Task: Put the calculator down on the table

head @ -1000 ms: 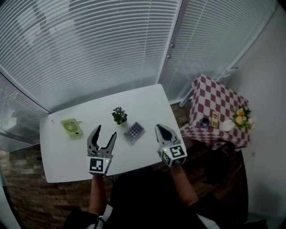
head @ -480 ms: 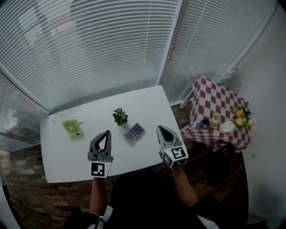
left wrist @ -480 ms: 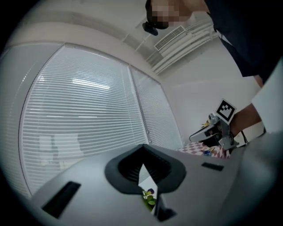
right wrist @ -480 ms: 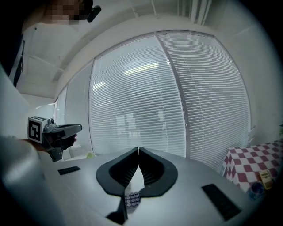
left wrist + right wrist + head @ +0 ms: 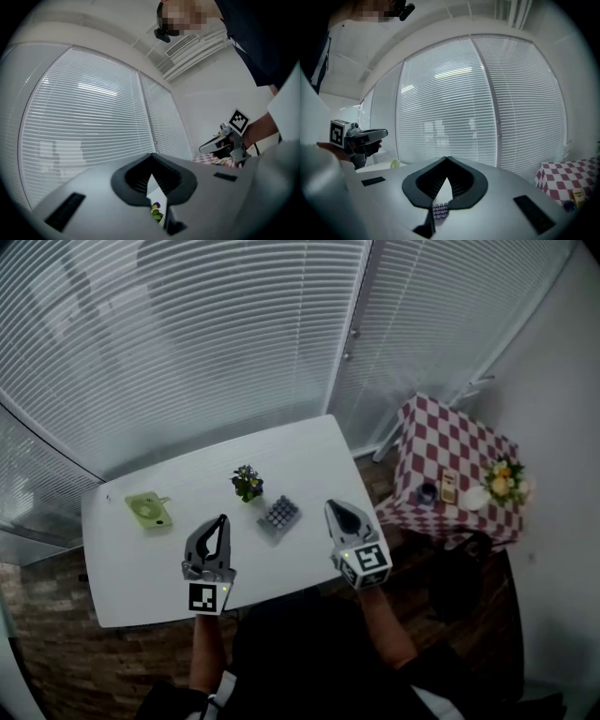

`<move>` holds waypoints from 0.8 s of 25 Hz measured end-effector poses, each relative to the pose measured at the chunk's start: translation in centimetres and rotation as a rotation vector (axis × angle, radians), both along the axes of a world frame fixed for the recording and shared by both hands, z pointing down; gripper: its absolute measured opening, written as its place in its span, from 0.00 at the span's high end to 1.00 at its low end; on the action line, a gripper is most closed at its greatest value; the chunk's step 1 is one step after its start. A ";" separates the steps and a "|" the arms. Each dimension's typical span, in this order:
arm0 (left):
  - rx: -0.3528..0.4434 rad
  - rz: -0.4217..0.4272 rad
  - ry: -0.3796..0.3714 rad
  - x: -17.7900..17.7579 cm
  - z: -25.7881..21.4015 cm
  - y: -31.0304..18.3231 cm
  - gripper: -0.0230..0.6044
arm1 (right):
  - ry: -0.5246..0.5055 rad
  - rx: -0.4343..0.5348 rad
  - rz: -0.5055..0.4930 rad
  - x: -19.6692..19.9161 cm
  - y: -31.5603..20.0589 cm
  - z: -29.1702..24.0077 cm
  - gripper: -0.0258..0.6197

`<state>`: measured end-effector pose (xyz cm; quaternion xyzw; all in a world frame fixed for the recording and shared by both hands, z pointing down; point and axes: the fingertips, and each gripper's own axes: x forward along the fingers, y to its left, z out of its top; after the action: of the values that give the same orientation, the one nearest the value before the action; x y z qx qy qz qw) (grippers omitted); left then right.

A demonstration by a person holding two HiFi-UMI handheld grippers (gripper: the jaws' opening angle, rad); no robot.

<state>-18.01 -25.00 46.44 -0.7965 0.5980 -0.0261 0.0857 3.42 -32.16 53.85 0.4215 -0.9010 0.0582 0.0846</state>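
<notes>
Calculator (image 5: 280,514) on table (image 5: 309,456), clear of closed jaws

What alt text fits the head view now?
Seen from above, the left gripper and right gripper, both shut and empty, are held over the near side of a white table. A calculator lies flat on it just beyond them, with a small potted plant behind and a green object further left. A red-checked side table stands at right.
</notes>
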 end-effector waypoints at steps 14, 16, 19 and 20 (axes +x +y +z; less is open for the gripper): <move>-0.013 0.018 -0.015 0.5 0.4 -0.1 0.95 | 0.010 -0.002 0.012 0.2 0.1 -0.5 0.95; -0.015 0.021 -0.019 0.5 0.4 0.0 0.95 | 0.020 0.005 0.012 0.4 0.2 -0.4 0.95; -0.027 0.015 -0.006 0.3 0.5 0.1 0.95 | 0.017 0.001 0.013 0.3 0.2 -0.6 0.95; -0.032 0.012 -0.011 0.3 0.5 0.1 0.95 | 0.010 0.003 0.011 0.1 0.3 -1.0 0.95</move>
<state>-17.75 -24.86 46.97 -0.8012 0.5921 -0.0395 0.0765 3.56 -31.89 52.83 0.4270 -0.8982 0.0553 0.0882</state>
